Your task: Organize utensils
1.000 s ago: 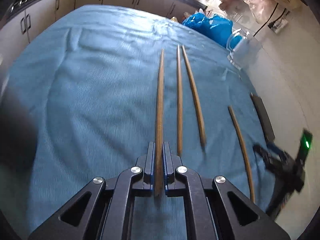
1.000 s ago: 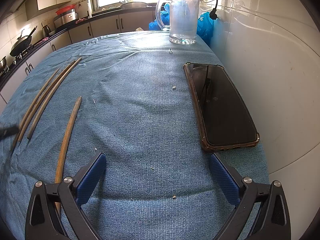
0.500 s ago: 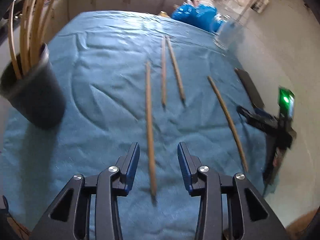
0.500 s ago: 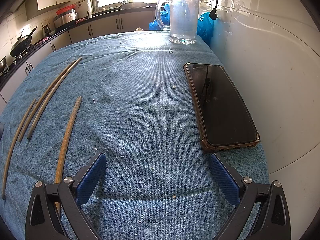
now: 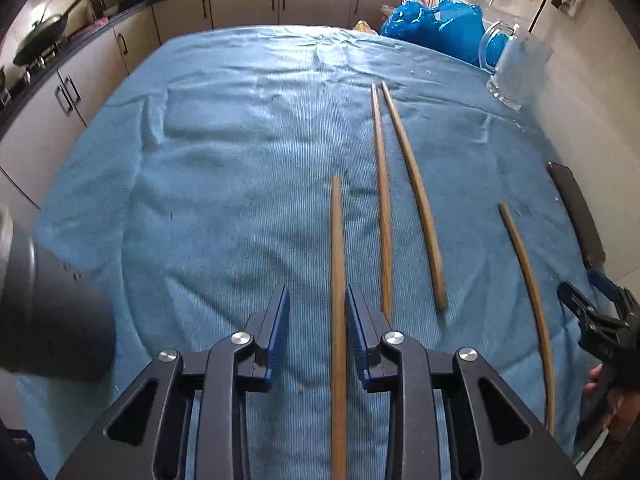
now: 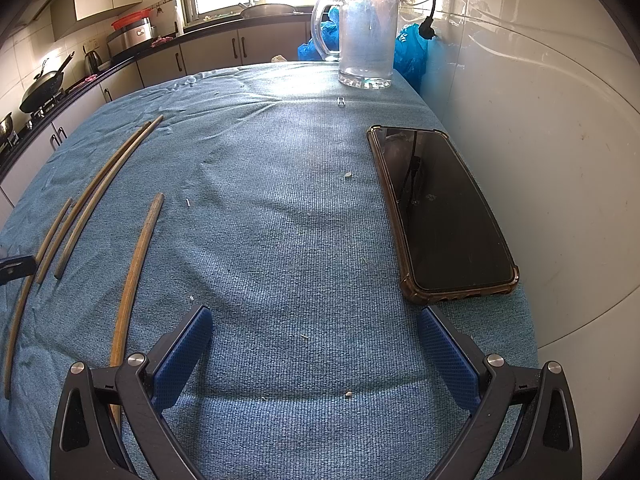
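Observation:
Several wooden chopsticks lie lengthwise on the blue cloth [image 5: 240,140]. One chopstick [image 5: 337,260] lies between the jaws of my left gripper [image 5: 316,292], close to the right pad [image 5: 354,320]. Neither pad presses on it, and the jaws are closing. Two more chopsticks [image 5: 384,200] [image 5: 416,192] lie side by side just right of it, and a fourth chopstick [image 5: 528,280] lies further right. My right gripper [image 6: 316,320] stands wide open over bare cloth, holding nothing, with that fourth chopstick [image 6: 136,272] at its left finger.
A dark cup [image 5: 48,312] stands at the left edge, blurred. A black phone [image 6: 440,212] lies by the white wall on the right. A glass mug [image 6: 366,36] stands at the far end, with blue bags [image 5: 432,28] behind it. Kitchen cabinets run behind the table.
One second ago my left gripper was shut on the chopstick. It let go and drew back, then came forward again, jaws narrower around the lying stick. The right gripper has not moved.

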